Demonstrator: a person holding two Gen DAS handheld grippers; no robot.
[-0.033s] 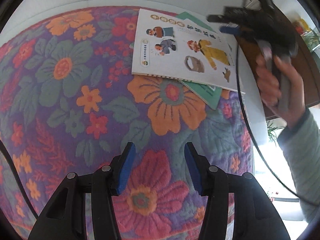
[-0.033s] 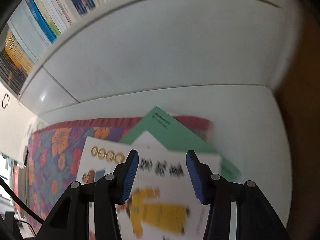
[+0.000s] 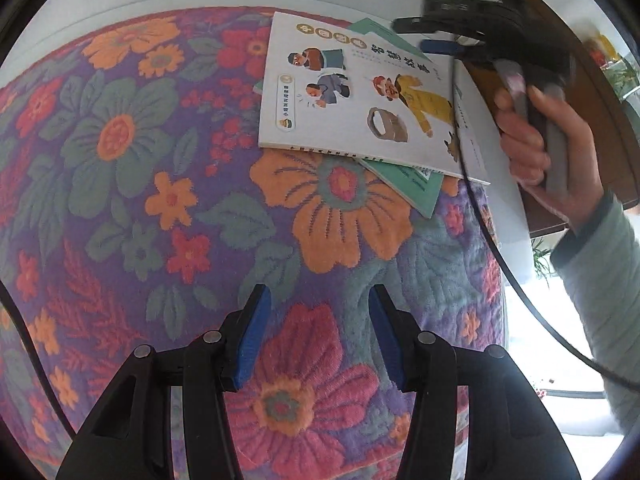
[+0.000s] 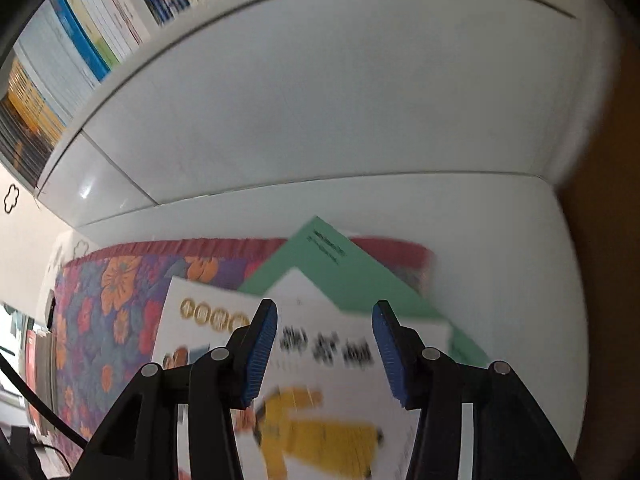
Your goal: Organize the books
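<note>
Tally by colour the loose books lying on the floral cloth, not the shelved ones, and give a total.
White picture book: 1, lying on top
Green book: 1, partly covered by the white one
Total: 2

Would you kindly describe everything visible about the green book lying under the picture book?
The green book is a thin, plain mint-green paperback with a little dark print near one corner. It lies flat on the floral cloth, turned askew beneath the white picture book, which covers most of it; only its corners stick out. Neither hand-held gripper touches it.
</note>
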